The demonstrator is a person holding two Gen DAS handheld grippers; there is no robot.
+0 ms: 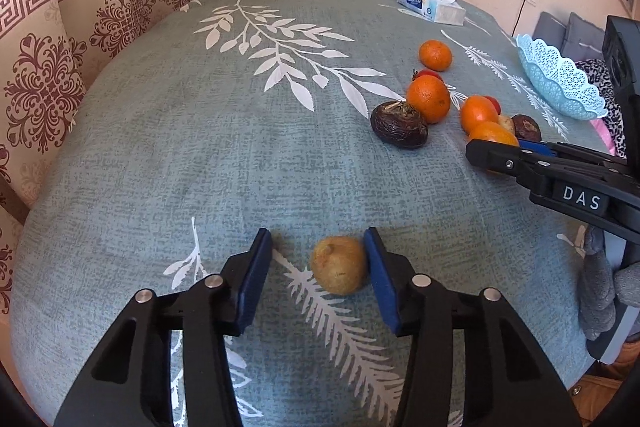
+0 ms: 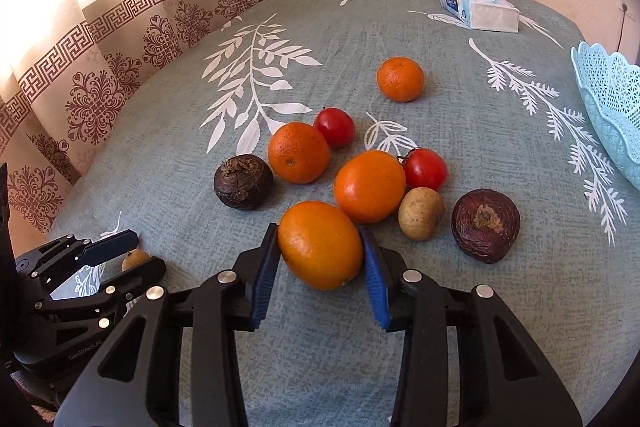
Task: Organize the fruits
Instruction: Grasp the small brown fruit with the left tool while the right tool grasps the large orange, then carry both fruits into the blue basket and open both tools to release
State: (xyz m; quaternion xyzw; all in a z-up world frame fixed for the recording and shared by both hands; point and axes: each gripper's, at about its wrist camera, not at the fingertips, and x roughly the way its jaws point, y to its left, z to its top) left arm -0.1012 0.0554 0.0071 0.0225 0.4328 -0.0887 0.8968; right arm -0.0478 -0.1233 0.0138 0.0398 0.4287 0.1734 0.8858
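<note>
**Two fruits bracketed, basket waiting on the far right**

My right gripper [image 2: 321,255] has the nearest orange [image 2: 320,245] between its blue pads; both pads seem to touch the peel, so I judge I am clamped on it, though the fruit looks to rest on the tablecloth [image 2: 400,347]; I took this one because it lies closest and blocks the heap behind; there sit two more oranges, two tomatoes, two dark chestnut-like bulbs and a small potato-coloured fruit [image 2: 421,213], with a lone mandarin [image 2: 400,79] farther off. My left gripper [image 1: 318,259] stands wide around the small tan fruit [image 1: 339,265], which strayed well apart from the heap; the right-hand pad is touching or just beside it, the other clear of it. The pale blue basket [image 2: 612,115] at the table's right edge is presumably the goal; a tissue box [image 2: 480,7] stands behind.
</note>
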